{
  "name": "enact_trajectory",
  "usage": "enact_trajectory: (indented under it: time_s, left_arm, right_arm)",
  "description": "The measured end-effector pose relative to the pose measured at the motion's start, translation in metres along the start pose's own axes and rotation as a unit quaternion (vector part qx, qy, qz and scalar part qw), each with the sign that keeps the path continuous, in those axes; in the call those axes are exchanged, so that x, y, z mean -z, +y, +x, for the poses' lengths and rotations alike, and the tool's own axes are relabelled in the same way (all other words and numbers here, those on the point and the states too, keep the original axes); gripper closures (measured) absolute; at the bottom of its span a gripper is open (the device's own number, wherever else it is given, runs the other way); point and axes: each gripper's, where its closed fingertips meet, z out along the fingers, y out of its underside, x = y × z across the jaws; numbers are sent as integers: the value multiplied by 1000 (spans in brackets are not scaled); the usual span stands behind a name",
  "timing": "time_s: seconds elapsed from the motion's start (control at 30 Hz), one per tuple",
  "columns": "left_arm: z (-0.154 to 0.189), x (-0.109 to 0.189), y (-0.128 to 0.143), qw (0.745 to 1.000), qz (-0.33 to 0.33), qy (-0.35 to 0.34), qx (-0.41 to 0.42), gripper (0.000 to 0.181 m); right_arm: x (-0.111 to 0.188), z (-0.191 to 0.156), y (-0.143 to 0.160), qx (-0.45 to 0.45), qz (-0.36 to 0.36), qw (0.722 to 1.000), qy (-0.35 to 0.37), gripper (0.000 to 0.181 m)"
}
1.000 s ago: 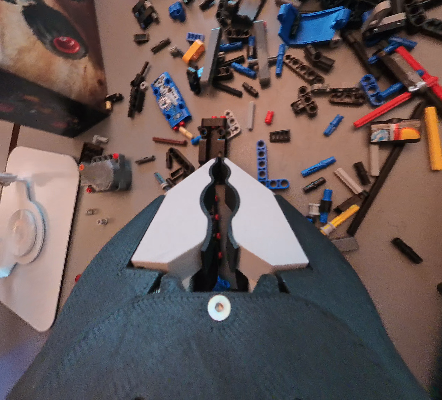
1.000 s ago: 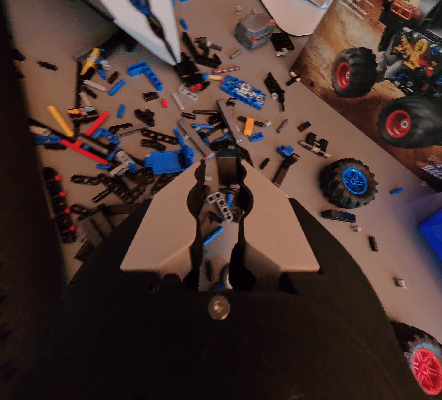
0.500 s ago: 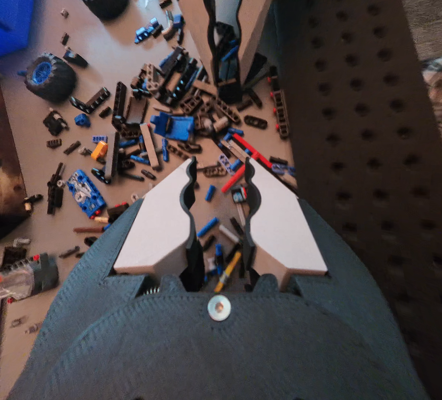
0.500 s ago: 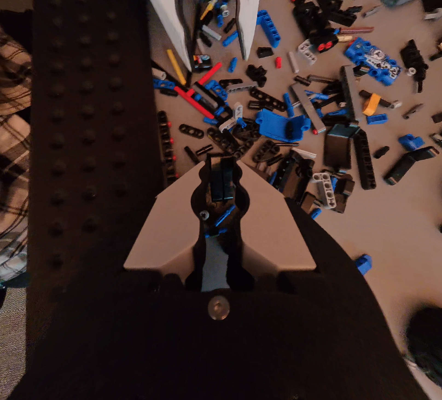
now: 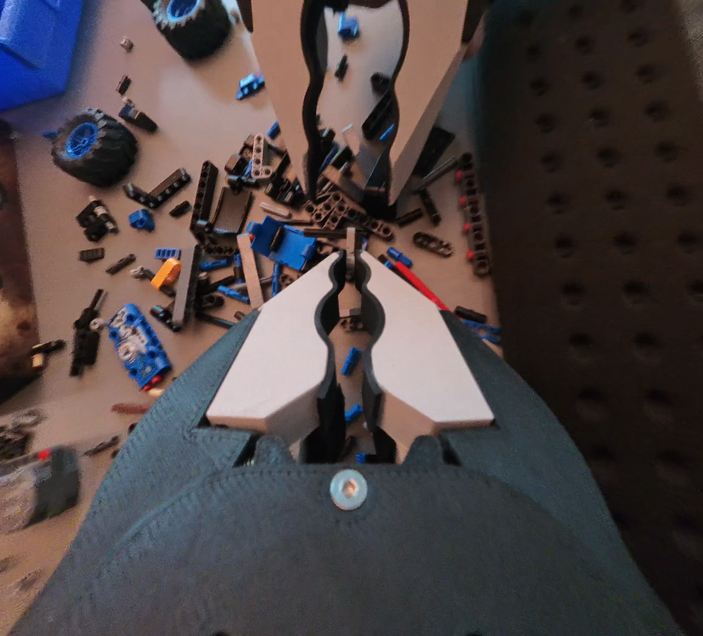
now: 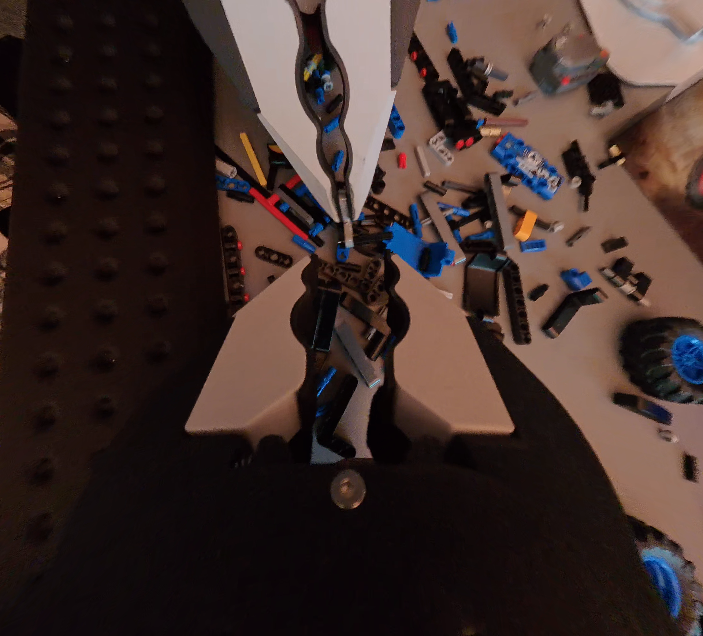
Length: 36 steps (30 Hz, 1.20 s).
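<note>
The left tool [image 5: 349, 256] is closed at its tips on a small grey plastic connector piece [image 5: 350, 243] with a thin black axle crossing it. In the right wrist view the same grey piece [image 6: 347, 222] sticks out past the pale fingers of the left tool [image 6: 344, 216], which comes down from the far side of that picture. The right tool [image 6: 348, 264] stands open, its two fingers apart over a heap of black perforated building beams [image 6: 355, 277] on the beige counter [image 6: 570, 446]; nothing is between its fingers but the loose pieces lying below. The tips of the two tools face each other, near but apart, with the grey piece between them.

Just beside the held piece lies a blue curved plastic panel [image 5: 283, 241], seen also in the right wrist view [image 6: 412, 249]. A thin red plastic rod [image 5: 416, 281] lies on the right of the left tool. On the left of the scene in the left wrist view are an orange plastic connector [image 5: 167, 271], a blue printed perforated plate [image 5: 137, 346], a black rubber tyre with a blue hub [image 5: 93, 146] and, farther off, two more black tyres [image 5: 178, 5] next to a blue plastic box [image 5: 34, 21]. A dark studded mat [image 5: 601, 199] runs along the right edge of the counter. A grey motor block with red pins [image 6: 567, 62] lies far right in the right wrist view.
</note>
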Motion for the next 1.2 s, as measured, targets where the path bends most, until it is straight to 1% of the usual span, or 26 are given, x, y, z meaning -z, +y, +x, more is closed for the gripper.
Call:
enact_trajectory:
  time_s: [0.1,0.17,0.23,0.27,0.33,0.37,0.4,0.43,0.47,0.53,0.57,0.63,0.7,0.73,0.77,0.8,0.83,0.9,0.93,1.0,1.03,1.07,1.1,1.13,1.2]
  left_arm:
    - [-1,13,-17,996,65,32,47,180]
    - [-4,21,-27,991,105,39,69,180]
    - [-8,26,-32,989,126,32,77,181]
    - [-11,29,-35,988,136,20,73,181]
    - [-12,33,-36,988,138,19,61,181]
    - [-12,35,-36,988,140,20,64,181]
    - [-10,38,-39,985,152,35,75,181]
    - [-5,41,-43,979,169,65,93,181]
    - [0,45,-46,972,185,95,110,181]
    - [5,50,-52,962,207,128,127,181]
    - [6,52,-53,958,211,141,135,181]
    - [9,57,-55,947,226,172,150,180]
    - [14,61,-57,932,239,210,171,179]
    - [10,62,-58,929,247,205,182,178]
    - [5,61,-56,932,245,193,183,176]
    - [0,59,-54,940,239,171,174,174]
    - [-7,59,-54,947,240,140,164,166]
    - [-12,62,-57,957,243,94,124,153]
    - [-14,63,-58,965,239,60,92,152]
    - [-10,58,-60,976,214,16,26,152]
    - [-10,52,-59,981,192,-8,0,156]
    - [-13,44,-54,986,160,-39,-24,163]
    - [-15,38,-50,988,132,-64,-50,166]
    - [-15,37,-51,985,127,-85,-74,173]
    - [-17,37,-50,983,112,-111,-92,174]
  right_arm:
    - [1,3,-11,30,16,999,28,148]
    - [0,7,-16,31,23,998,48,154]
    - [3,11,-22,33,34,996,70,164]
    - [5,11,-25,28,44,996,71,175]
    - [7,9,-30,25,65,995,72,176]
    - [9,8,-30,30,68,995,72,170]
    - [12,9,-31,39,69,994,78,156]
    - [16,10,-34,55,72,992,90,152]
    - [19,10,-37,81,76,988,103,149]
    - [23,10,-48,142,84,977,137,148]
    - [23,8,-53,176,83,970,148,150]
    - [22,4,-54,233,60,957,163,164]
    - [22,-2,-55,261,50,950,161,176]
    - [21,-2,-55,259,45,952,160,180]
    - [21,1,-53,246,39,955,162,179]
    - [20,3,-51,228,33,960,160,180]
    - [19,6,-49,211,29,964,161,180]
    - [18,11,-46,178,27,969,168,181]
    - [17,13,-43,165,20,971,170,181]
    - [14,16,-40,152,10,972,177,181]
    - [12,16,-41,146,10,973,180,180]
    - [11,16,-42,144,9,972,184,180]
    - [10,17,-42,142,2,971,192,181]
    - [9,20,-41,144,-7,969,202,181]
    - [9,21,-41,134,-8,968,210,181]
